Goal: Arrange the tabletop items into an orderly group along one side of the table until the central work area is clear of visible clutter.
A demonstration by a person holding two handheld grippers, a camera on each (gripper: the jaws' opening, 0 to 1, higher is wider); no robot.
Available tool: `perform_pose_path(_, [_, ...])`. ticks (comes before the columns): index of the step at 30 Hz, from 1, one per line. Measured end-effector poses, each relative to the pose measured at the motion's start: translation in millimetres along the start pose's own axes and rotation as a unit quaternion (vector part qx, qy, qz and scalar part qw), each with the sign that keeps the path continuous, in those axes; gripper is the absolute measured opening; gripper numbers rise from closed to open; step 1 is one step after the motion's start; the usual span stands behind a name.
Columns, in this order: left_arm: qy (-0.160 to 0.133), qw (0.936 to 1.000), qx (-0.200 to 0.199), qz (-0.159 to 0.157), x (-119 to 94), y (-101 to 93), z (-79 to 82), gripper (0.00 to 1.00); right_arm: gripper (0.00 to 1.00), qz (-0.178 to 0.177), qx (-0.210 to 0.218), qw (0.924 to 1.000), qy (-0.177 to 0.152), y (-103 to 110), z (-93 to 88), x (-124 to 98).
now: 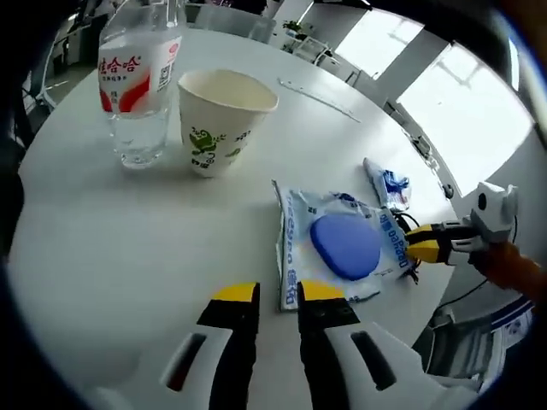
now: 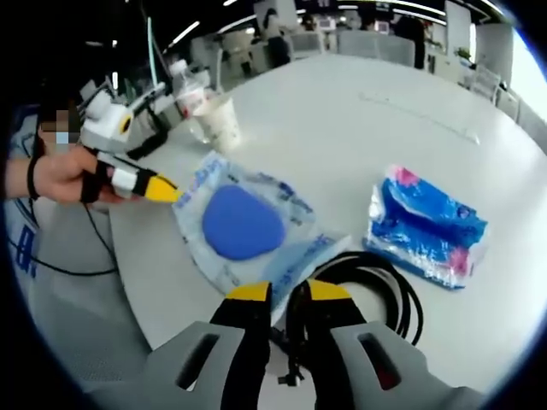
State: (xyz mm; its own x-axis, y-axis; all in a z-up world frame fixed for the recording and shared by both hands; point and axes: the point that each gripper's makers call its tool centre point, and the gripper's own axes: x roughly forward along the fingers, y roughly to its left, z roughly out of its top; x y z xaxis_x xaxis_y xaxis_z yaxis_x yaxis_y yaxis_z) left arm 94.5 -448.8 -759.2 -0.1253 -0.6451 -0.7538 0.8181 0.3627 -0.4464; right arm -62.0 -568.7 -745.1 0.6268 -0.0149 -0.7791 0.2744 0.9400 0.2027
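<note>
— In the left gripper view, where's your left gripper [image 1: 278, 295]?

— Jaws narrow, empty, at the near edge of the blue-pad packet [image 1: 338, 248]; bottle [image 1: 137, 81] and paper cup [image 1: 222, 120] stand together beyond.

— And the right gripper view?

— Your right gripper [image 2: 289, 295], narrow too, is at the packet's opposite edge, over the black cable [image 2: 376, 282]; tissue pack [image 2: 427, 226] lies apart. You seem to be bracketing the packet to shift it.

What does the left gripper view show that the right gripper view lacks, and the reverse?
Left gripper view alone: the red bottle label and the cup's green print, readable up close. Right gripper view alone: the coiled black cable and the person's hand holding the left gripper. Both: the clear packet with a blue pad, the paper cup, the water bottle, the blue tissue pack and the white table.
</note>
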Motion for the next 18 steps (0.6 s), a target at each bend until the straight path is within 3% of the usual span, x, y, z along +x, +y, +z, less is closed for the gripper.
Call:
perform_pose_path(5, [-0.011,0.9996,-0.022,-0.011,0.4,-0.7,-2.0,0.12,0.1,0.001,0.013,0.9999,0.001,0.2,-2.3,3.3])
perform_pose_path(11, [-0.011,0.9996,-0.026,-0.008,2.7,-1.5,-4.5,0.01,0.02,0.001,0.037,0.9993,0.004,-0.5,-4.4,7.2])
perform_pose_path(18, [-0.036,0.9988,-0.031,-0.006,-2.5,-3.8,10.6,0.0,0.0,0.026,0.042,0.9981,-0.036,4.1,18.6,0.5])
